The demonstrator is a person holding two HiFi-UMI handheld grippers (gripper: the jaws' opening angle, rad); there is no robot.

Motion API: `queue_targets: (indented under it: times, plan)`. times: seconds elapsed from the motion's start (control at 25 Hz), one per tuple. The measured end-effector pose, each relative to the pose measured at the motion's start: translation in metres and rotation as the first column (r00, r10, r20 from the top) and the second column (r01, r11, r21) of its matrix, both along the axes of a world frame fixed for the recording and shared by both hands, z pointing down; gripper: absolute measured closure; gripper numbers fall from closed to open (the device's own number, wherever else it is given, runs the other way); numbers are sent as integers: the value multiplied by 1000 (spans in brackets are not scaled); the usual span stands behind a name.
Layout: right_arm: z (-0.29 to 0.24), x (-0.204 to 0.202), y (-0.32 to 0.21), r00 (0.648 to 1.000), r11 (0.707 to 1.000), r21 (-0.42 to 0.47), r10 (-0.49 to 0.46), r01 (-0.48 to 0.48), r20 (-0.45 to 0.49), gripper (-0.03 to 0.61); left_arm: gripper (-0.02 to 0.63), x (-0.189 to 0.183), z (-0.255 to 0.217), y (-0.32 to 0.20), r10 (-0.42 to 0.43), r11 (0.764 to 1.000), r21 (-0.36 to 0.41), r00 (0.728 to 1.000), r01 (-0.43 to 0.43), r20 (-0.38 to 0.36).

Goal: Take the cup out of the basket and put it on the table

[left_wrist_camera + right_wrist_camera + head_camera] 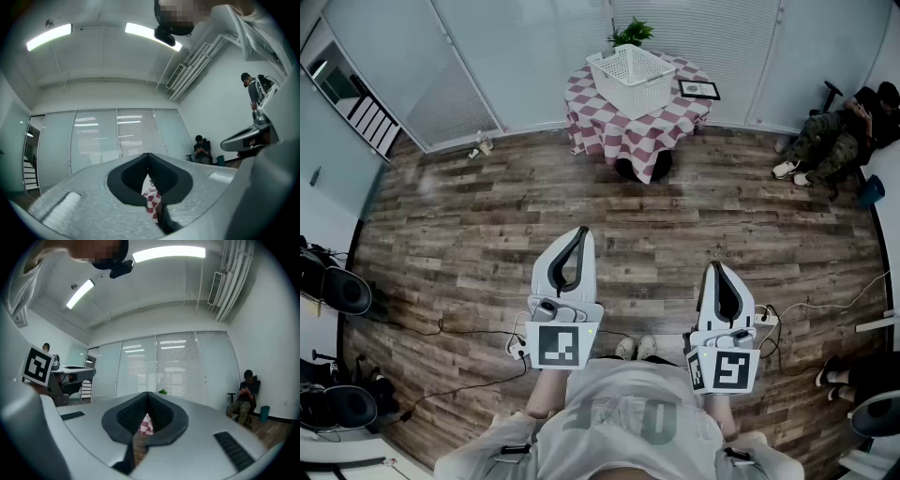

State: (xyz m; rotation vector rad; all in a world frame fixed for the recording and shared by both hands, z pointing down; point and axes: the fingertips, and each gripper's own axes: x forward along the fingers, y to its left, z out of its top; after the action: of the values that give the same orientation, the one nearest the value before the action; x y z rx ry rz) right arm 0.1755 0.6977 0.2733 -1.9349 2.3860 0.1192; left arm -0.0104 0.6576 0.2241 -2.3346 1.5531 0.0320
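A white slatted basket (631,79) stands on a round table with a red-and-white checked cloth (609,122) at the far side of the room. No cup shows from here; the basket's inside is hidden. My left gripper (580,232) and right gripper (716,268) are held close to my body over the wooden floor, far short of the table. Both have their jaws closed tip to tip with nothing between them. In the left gripper view a strip of the checked cloth (152,202) shows through the jaw gap, and the cloth (146,425) shows likewise in the right gripper view.
A framed picture (699,90) lies on the table beside the basket, and a green plant (631,34) stands behind it. A seated person (839,131) is at the far right wall. Cables (459,330) trail on the floor near my feet. Wheeled bases (337,291) stand at the left.
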Motion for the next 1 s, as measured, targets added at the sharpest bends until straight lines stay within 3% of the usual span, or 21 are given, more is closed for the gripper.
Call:
queue_targets:
  times: [0.16,0.56,0.8,1.0]
  plan:
    - [3,12,4,1000,1000,-3,-3,3,-9,569,609,17,0,6,26,1000,-16,999,-26,-32]
    - [33,27,-4,999,998,-43,-50,51,6,569,609,30,10,8,-17,1000,-23,1000,17,-13]
    - [25,13,-10,997,998,-14,-65,65,33,569,609,9,8,2,-27,999,-38,994,24,-106]
    - [32,21,-23,999,1000,-13,-16,17,43,569,609,10,17,-20,5,999,-33,992,-10,-126]
